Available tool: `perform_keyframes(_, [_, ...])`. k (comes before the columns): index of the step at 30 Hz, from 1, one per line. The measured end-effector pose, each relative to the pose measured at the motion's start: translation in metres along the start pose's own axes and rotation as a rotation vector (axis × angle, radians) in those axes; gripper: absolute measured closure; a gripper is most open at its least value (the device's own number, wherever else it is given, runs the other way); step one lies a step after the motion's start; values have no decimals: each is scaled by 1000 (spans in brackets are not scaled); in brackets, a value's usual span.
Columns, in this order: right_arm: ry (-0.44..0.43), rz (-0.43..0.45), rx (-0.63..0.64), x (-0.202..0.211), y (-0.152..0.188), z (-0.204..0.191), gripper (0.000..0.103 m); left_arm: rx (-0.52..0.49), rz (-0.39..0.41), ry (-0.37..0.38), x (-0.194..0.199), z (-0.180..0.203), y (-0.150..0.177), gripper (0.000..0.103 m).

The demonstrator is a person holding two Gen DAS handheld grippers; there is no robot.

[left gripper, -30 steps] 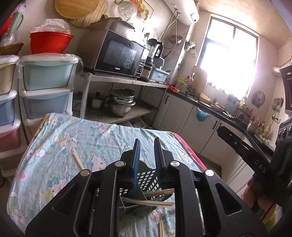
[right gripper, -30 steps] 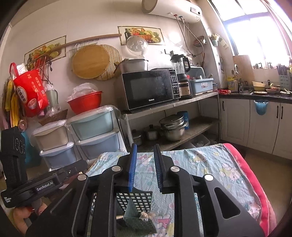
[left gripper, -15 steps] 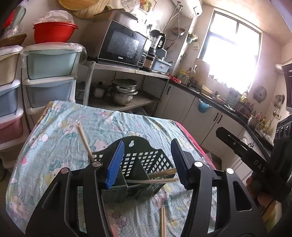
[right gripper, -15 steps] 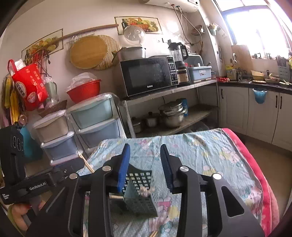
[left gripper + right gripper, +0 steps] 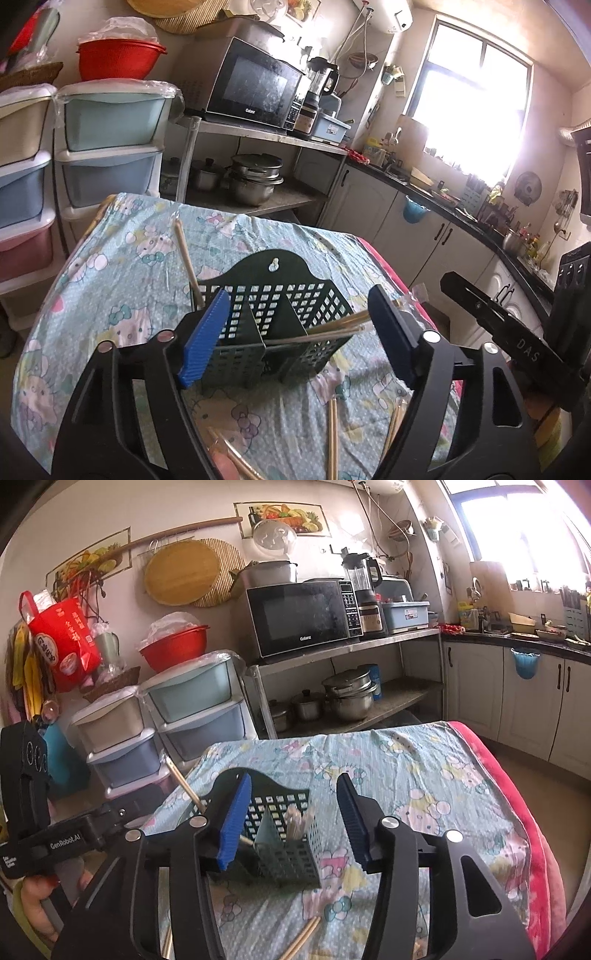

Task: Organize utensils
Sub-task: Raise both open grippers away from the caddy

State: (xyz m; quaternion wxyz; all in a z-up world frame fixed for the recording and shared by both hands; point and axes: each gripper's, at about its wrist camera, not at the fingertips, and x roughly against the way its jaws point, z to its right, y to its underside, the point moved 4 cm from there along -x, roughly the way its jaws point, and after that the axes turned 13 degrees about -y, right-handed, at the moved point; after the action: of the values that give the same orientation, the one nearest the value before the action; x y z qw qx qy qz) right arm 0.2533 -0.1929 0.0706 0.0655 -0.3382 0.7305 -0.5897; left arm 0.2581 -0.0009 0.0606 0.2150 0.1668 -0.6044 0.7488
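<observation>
A dark green slotted utensil basket (image 5: 273, 317) stands on the Hello Kitty cloth (image 5: 122, 269); it also shows in the right wrist view (image 5: 284, 834). Several wooden chopsticks (image 5: 332, 328) stick out of its right compartment, and one chopstick (image 5: 186, 258) leans out of its left side. Loose chopsticks (image 5: 332, 432) lie on the cloth in front. My left gripper (image 5: 299, 332) is open and empty, jaws wide on either side of the basket. My right gripper (image 5: 291, 819) is open and empty just above the basket.
Stacked plastic drawers (image 5: 107, 147) stand beyond the table's far left. A metal rack with a microwave (image 5: 255, 92) and pots (image 5: 255, 177) stands behind. The table's red edge (image 5: 517, 797) runs along the right. More chopsticks (image 5: 303, 934) lie near the front.
Both grippers have opened from nearly shut to wide. Both views have tilted down toward the basket, which now shows in full between the jaws.
</observation>
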Motion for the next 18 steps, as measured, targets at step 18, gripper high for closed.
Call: perform_keyframes(18, [1, -69, -31, 16, 34, 2, 49, 34, -53, -21, 15, -18, 34, 11])
